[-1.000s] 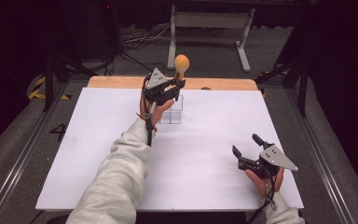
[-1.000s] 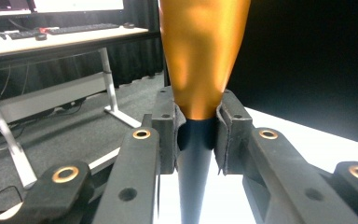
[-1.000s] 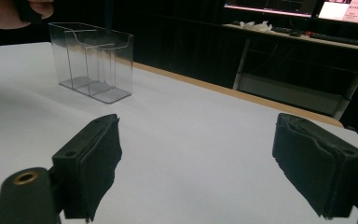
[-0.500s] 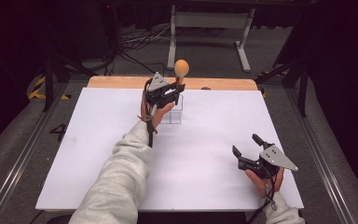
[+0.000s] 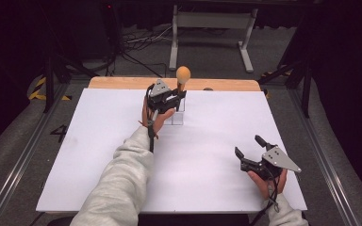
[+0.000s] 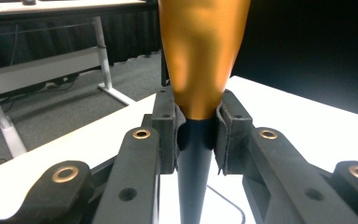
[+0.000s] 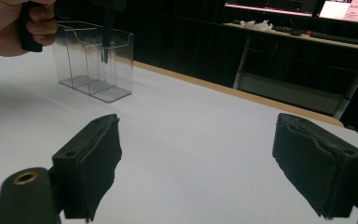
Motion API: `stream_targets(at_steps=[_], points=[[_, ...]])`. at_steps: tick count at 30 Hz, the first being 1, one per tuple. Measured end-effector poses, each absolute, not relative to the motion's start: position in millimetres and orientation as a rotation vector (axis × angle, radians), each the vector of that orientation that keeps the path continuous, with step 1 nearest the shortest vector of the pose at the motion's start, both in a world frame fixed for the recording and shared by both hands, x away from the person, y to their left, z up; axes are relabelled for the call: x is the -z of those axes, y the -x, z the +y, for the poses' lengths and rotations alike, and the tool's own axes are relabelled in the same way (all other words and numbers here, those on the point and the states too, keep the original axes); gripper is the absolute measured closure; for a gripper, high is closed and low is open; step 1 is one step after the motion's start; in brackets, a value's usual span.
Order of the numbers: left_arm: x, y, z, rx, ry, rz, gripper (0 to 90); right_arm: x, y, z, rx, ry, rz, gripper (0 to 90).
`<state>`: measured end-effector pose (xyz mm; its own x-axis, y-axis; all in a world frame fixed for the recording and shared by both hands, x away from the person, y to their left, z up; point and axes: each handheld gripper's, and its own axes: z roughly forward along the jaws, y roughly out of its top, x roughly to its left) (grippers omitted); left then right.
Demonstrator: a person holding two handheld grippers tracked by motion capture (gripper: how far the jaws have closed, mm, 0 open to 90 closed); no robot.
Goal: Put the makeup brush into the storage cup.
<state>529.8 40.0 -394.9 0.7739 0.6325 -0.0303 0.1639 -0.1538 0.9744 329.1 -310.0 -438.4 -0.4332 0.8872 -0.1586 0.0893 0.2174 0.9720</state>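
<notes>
High view had the tool up near the far edge of the table, standing upright with its rounded orange head on top and its dark blue shaft running down into the clear acrylic holder. And the left gripper had it! In the left gripper view the two jaws were clamped on the neck, right where the orange head narrowed into the shaft. Good place to hold, that: the flare above the pads should stop it slipping down. It looked stiff and light to me, smooth and a touch glossy, so a grip on the bare shaft might slide. The holder was the delicate one, I'd say: thin clear walls, light enough to tip or skate on the white table if the shaft nudged a divider.

Right gripper view showed that holder with its compartments and the shaft's dark tip hanging inside the near one, though whether it touched the floor I couldn't tell. The right gripper rested at the near right of the table, well apart, jaws wide and holding nothing.

Writing? Only bright screens on a far desk, far too small to read; no label on tool or holder.
</notes>
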Motion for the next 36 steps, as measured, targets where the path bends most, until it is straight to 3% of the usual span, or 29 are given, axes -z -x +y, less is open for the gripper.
stream_targets(at_steps=[36], points=[[406, -522, 43, -0.447, -1.728, 0.637, 72.9, 439, -330, -309, -1.280, -0.924, 1.724, 16.0]])
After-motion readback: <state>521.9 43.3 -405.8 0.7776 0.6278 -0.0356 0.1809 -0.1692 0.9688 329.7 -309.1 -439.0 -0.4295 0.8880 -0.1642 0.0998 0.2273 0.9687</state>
